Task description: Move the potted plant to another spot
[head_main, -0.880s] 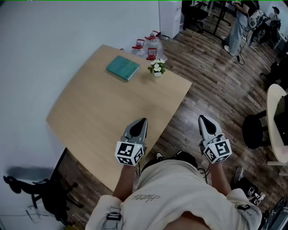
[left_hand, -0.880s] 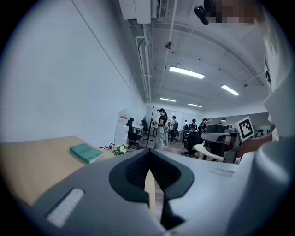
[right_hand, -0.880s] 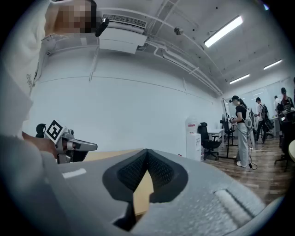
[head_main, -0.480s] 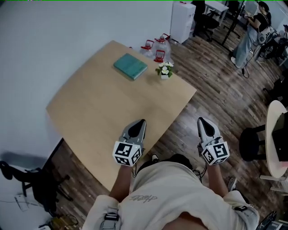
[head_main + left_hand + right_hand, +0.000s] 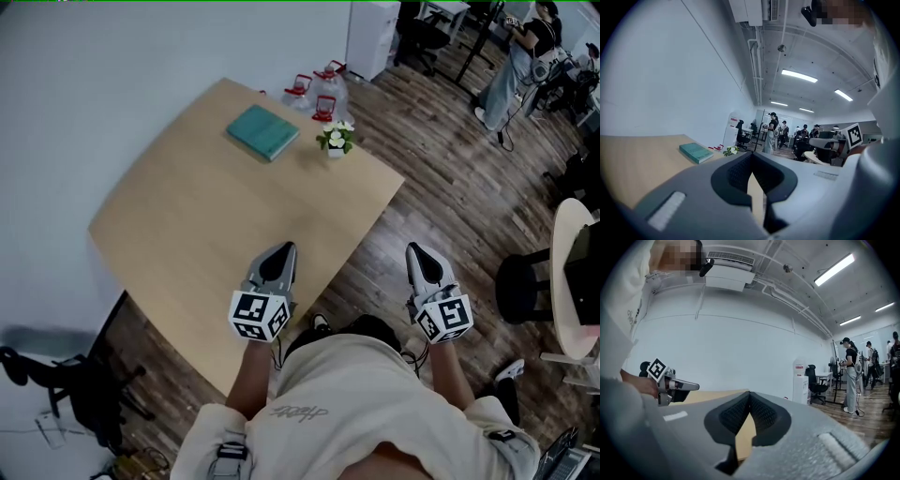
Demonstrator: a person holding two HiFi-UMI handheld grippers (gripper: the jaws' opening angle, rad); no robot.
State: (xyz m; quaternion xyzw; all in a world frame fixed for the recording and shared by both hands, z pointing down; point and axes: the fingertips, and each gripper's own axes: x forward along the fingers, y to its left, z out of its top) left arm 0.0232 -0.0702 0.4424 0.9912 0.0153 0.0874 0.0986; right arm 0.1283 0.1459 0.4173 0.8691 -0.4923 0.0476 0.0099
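Two grippers: left gripper (image 5: 279, 253) and right gripper (image 5: 419, 255), both empty, jaws pressed together.
Left place: over the table (image 5: 206, 216), at its near edge.
Right place: off the table, above the floor by its near corner.
Plant (image 5: 335, 138): upright near the table's far corner, well apart from both grippers.
Book (image 5: 262, 132): flat on the table, near the plant.

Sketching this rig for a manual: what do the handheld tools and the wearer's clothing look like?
The left tool and right tool: grey, tapering to points, dark ribbed pads, each with a white cube of black square markers. The person wears a cream shirt.
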